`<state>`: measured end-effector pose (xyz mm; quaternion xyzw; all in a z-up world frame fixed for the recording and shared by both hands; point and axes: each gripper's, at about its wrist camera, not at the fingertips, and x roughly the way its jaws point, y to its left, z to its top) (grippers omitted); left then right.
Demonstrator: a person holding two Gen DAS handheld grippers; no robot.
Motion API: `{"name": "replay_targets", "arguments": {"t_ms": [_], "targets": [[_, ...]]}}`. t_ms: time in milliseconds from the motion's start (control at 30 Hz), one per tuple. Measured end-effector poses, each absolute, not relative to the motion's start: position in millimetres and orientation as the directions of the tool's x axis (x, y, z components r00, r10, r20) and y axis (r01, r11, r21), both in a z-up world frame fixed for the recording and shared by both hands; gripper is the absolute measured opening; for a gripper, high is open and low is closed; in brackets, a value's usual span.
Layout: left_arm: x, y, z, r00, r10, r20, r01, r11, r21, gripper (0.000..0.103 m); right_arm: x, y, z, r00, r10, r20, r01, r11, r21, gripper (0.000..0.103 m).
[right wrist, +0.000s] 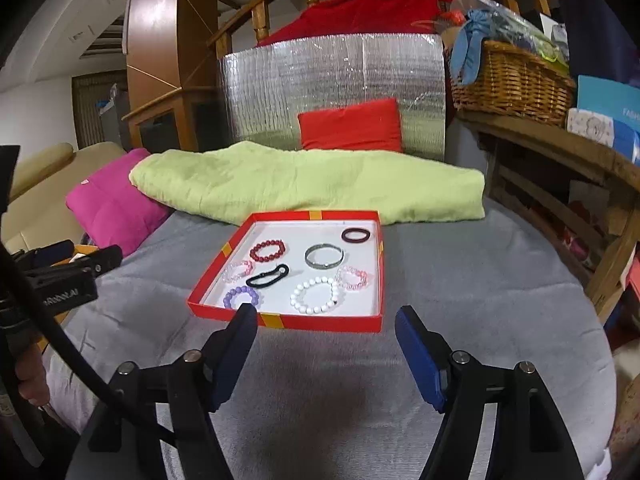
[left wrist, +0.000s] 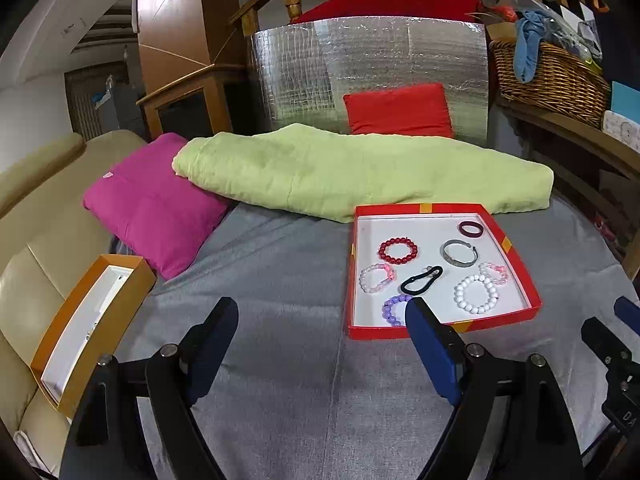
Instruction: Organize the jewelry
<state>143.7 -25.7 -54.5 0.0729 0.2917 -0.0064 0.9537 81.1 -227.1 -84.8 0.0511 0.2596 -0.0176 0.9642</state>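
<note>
A red tray (left wrist: 516,252) (right wrist: 218,276) with a white floor lies on the grey cloth and holds several bracelets: red beads (left wrist: 397,250) (right wrist: 268,250), white beads (left wrist: 477,293) (right wrist: 314,295), purple beads (left wrist: 391,310) (right wrist: 240,296), a silver bangle (left wrist: 459,253) (right wrist: 324,256), a black loop (left wrist: 421,280) (right wrist: 267,275), a dark ring (left wrist: 470,228) (right wrist: 356,234). My left gripper (left wrist: 322,308) is open and empty, left of the tray's near edge. My right gripper (right wrist: 326,312) is open and empty, just before the tray. An orange box (left wrist: 120,300) with a white lining sits at far left.
A green folded blanket (left wrist: 360,172) lies behind the tray, a magenta cushion (left wrist: 152,200) to its left, a red cushion (left wrist: 400,110) against a silver foil panel (left wrist: 368,72). A wicker basket (right wrist: 512,80) stands on a wooden shelf at right. A beige sofa (left wrist: 36,216) lies left.
</note>
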Motion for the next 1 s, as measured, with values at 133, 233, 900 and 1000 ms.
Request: {"name": "replay_targets", "arguments": {"t_ms": [133,233,900,1000], "targets": [[146.4,-25.6,-59.8,0.823,0.041,-0.567,0.046,0.989,0.137,0.086,86.6,-229.2,-89.6,0.859,-0.007,-0.512,0.066,0.993,0.097,0.075],[147.5,-25.7,-62.0,0.821,0.049,-0.569,0.041,0.989,0.144,0.086,87.1,-229.9,-90.4,0.860,-0.009,-0.510,0.068,0.993,0.097,0.075],[151.3,-16.6,-68.9,0.812,0.065,-0.580,0.021,0.990,0.142,0.086,90.2,-226.4,-93.0,0.866,-0.017,-0.499,0.067,0.994,0.082,0.075],[152.6,-15.1,-69.8,0.810,0.068,-0.583,0.018,0.990,0.140,0.086,91.1,-225.5,-94.0,0.865,-0.018,-0.501,0.065,0.995,0.077,0.075]]}}
